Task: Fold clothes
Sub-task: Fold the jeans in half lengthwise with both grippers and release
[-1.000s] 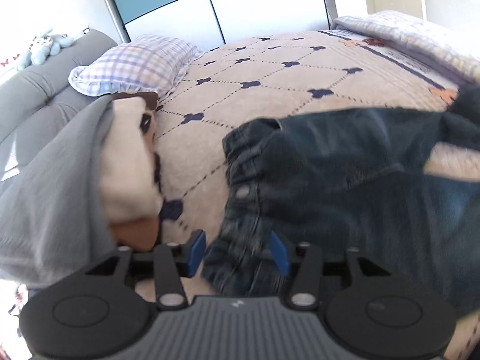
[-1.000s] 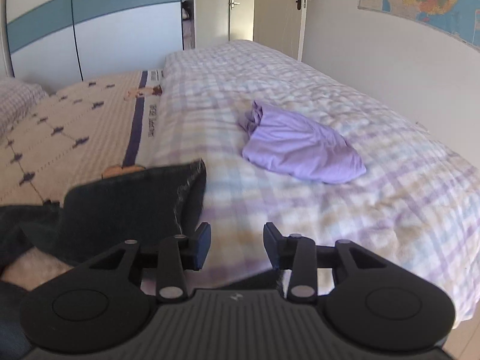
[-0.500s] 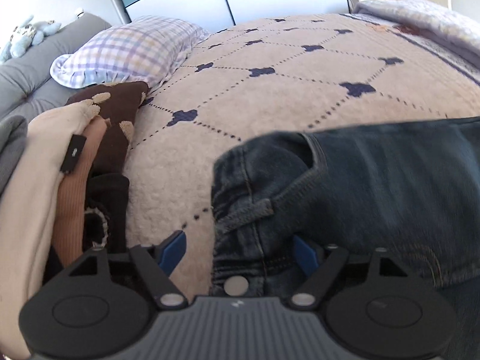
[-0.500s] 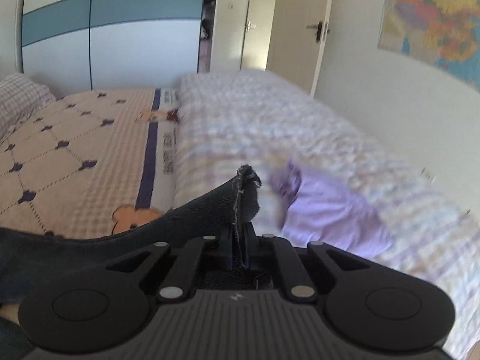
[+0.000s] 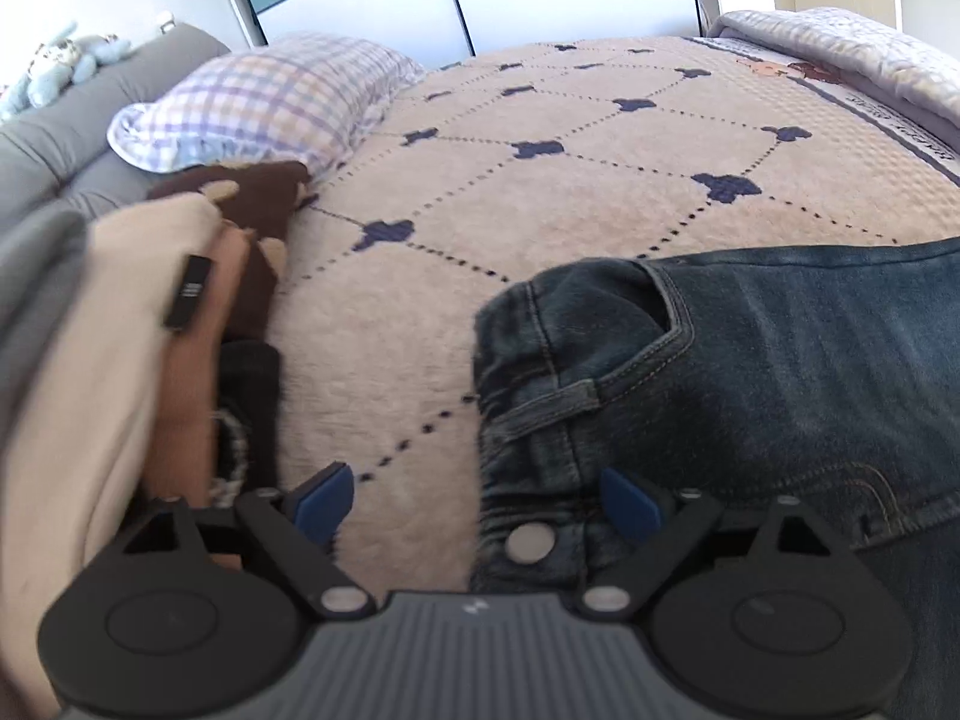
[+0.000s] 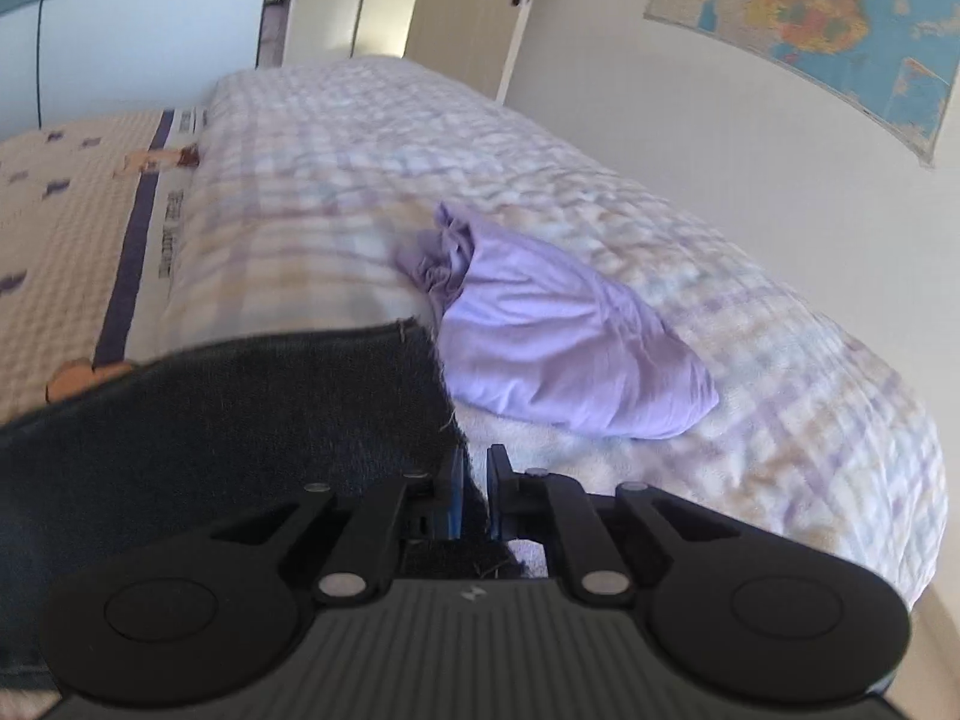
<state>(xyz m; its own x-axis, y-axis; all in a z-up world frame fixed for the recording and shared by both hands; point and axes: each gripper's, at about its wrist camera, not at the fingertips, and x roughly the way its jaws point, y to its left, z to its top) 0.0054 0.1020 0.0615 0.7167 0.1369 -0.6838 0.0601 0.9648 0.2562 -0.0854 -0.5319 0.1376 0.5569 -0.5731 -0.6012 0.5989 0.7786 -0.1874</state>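
Observation:
Dark blue jeans [image 5: 750, 396] lie on the beige quilted bedspread [image 5: 540, 210], waistband and metal button toward me. My left gripper [image 5: 480, 501] is open, its jaws wide around the waistband corner. In the right wrist view the jeans' leg [image 6: 228, 420] stretches left, with its frayed hem by the fingertips. My right gripper [image 6: 474, 480] is shut on the jeans' hem corner. A crumpled lilac garment [image 6: 558, 348] lies on the checked duvet just beyond the hem.
A stack of folded clothes, grey, cream, tan and brown [image 5: 120, 330], sits to the left of the jeans. A checked pillow [image 5: 258, 102] and grey headboard [image 5: 60, 144] lie behind it. The checked duvet [image 6: 750, 300] ends near a white wall with a map [image 6: 840, 18].
My left gripper opened wide and came down close over the waistband. My right gripper closed on the hem of the jeans' leg, lifted it, then brought it back down to the bed.

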